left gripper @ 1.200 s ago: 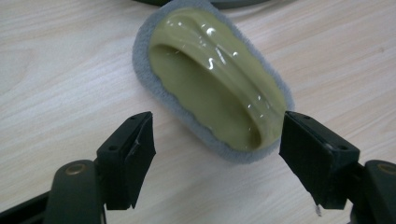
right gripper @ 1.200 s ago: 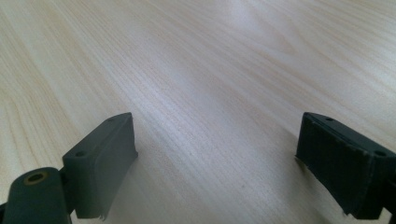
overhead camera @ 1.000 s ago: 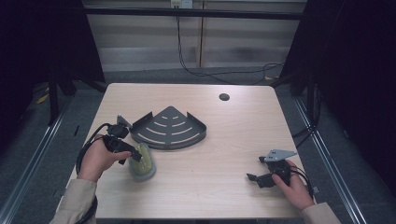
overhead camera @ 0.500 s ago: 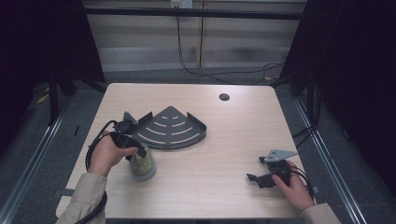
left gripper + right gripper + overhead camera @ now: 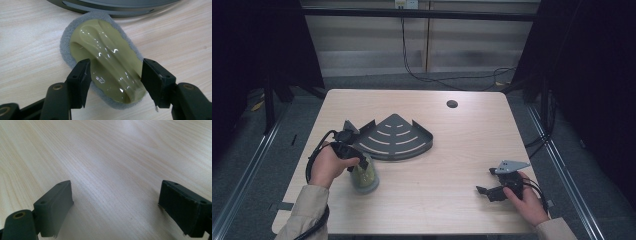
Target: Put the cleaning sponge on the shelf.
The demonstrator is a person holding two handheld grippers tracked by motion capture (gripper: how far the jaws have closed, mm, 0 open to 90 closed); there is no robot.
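Left claw [image 5: 113,75] closing around scrubber [image 5: 105,57], handle glossy close-up

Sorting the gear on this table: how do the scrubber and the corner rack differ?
The scrubber is a glossy olive-green handle on a grey sponge pad; the corner rack is dark, fan-shaped and slotted. The scrubber is far smaller than the rack. The scrubber sits between the left claw's jaws; the rack lies untouched. Both rest on the table.
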